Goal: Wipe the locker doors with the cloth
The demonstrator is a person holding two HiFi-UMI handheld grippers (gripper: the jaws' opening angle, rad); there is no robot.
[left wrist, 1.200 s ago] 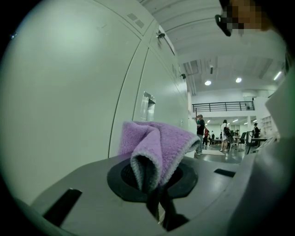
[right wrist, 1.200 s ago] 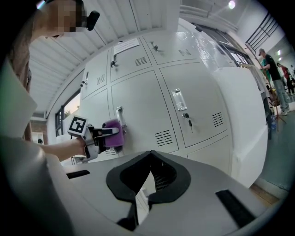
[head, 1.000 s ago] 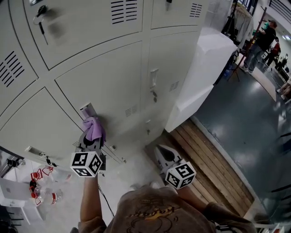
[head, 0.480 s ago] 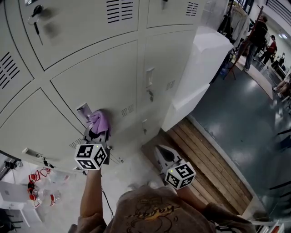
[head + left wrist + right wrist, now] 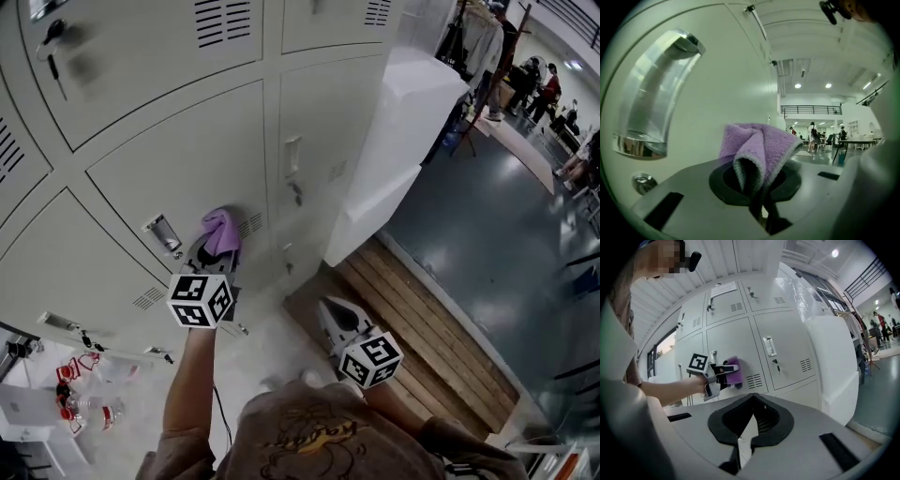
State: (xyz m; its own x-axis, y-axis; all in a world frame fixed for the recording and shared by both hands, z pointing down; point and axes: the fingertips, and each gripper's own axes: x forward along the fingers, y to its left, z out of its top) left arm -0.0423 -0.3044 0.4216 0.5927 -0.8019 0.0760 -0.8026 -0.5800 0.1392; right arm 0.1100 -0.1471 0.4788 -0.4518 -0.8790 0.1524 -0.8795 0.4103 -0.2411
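My left gripper (image 5: 217, 248) is shut on a bunched purple cloth (image 5: 222, 231) and presses it against a pale grey locker door (image 5: 178, 155). The cloth sits just right of the door's recessed metal handle (image 5: 161, 234) and beside its vent slots (image 5: 251, 224). The left gripper view has the cloth (image 5: 759, 144) between the jaws, with the handle (image 5: 656, 101) to its left. From the right gripper view, the left gripper (image 5: 723, 376) and cloth (image 5: 733, 372) show on the door (image 5: 729, 345). My right gripper (image 5: 331, 314) hangs low, away from the lockers, shut and holding nothing.
A white wrapped block (image 5: 412, 131) stands against the lockers' right end, over a wooden pallet (image 5: 436, 333). The neighbouring door (image 5: 323, 131) has a handle and lock (image 5: 292, 169). Bottles (image 5: 80, 384) lie on the floor at lower left. People (image 5: 530, 75) stand far off.
My left gripper has slid the cloth rightward across the door, from the handle to the vent slots. The right gripper has stayed where it was.
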